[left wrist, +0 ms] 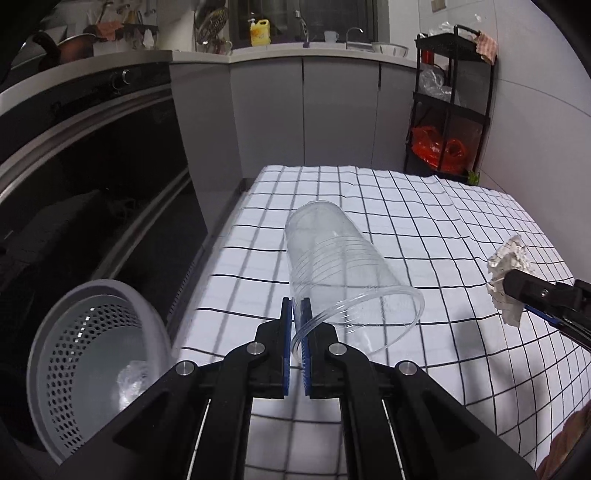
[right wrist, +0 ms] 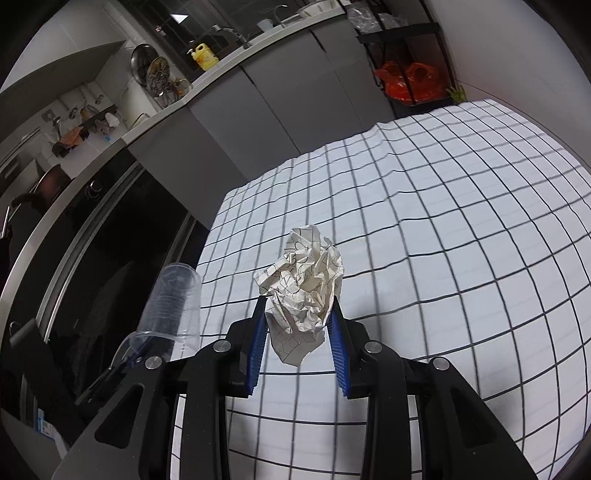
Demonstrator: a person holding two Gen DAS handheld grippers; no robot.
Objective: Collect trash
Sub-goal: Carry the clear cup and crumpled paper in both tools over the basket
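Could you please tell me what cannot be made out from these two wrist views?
- Trash bin, left wrist view: bottom part hidden by the left gripper; the clear item inside is unidentifiable.
- Plastic cup rim, right wrist view: behind the right gripper.
- Crumpled paper: markings too small to read.

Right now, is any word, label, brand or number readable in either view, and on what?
None reads.
Yellow detergent bottle: label too small.
Crumpled paper in the right gripper: printed lines only, no legible text.
Blue-and-white box at the lower left: print blurred.
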